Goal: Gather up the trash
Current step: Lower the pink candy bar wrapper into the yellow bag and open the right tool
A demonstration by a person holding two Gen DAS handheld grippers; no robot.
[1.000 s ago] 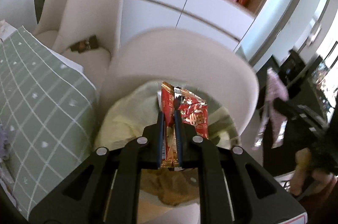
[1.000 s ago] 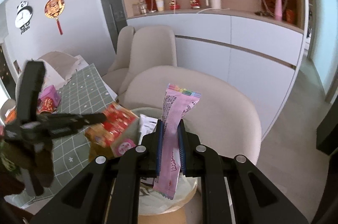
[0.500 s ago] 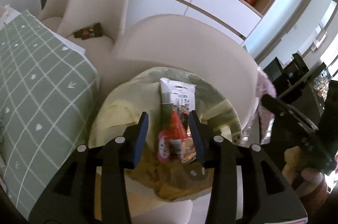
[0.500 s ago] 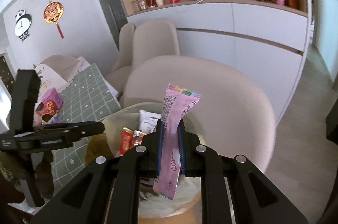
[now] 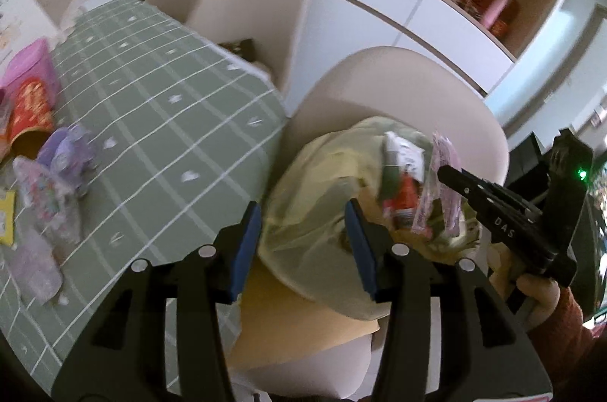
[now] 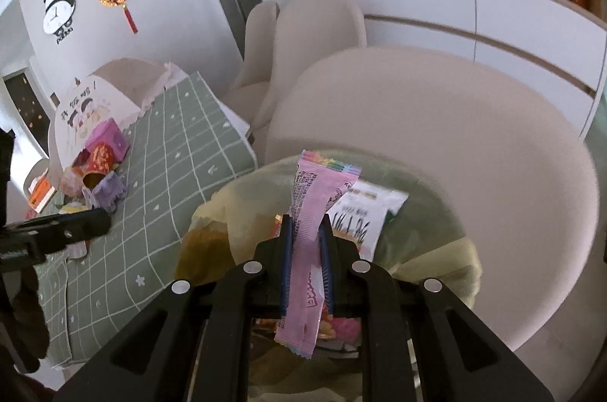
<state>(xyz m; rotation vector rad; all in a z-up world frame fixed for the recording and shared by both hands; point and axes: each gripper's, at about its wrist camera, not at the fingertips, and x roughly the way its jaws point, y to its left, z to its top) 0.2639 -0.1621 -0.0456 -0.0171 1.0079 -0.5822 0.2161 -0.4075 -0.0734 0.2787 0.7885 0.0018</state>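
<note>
A bin lined with a pale yellow bag (image 5: 326,182) (image 6: 436,258) stands on a beige chair beside the table. In it lie a red wrapper (image 5: 404,197) and a white packet (image 6: 360,216) (image 5: 408,155). My left gripper (image 5: 303,242) is open and empty, at the bin's near left edge. My right gripper (image 6: 306,231) is shut on a pink wrapper (image 6: 315,208) and holds it upright over the bin; it also shows in the left wrist view (image 5: 440,189).
A table with a green checked cloth (image 5: 151,121) lies left of the bin. On it lie purple wrappers (image 5: 64,151), a red cup (image 5: 30,106) and a pink box (image 6: 106,140). Beige chairs (image 6: 315,34) and a white cabinet (image 6: 493,19) stand behind.
My left gripper opened and dropped the red wrapper into the bin, then swung left toward the table. My right gripper moved over the bin with the pink wrapper.
</note>
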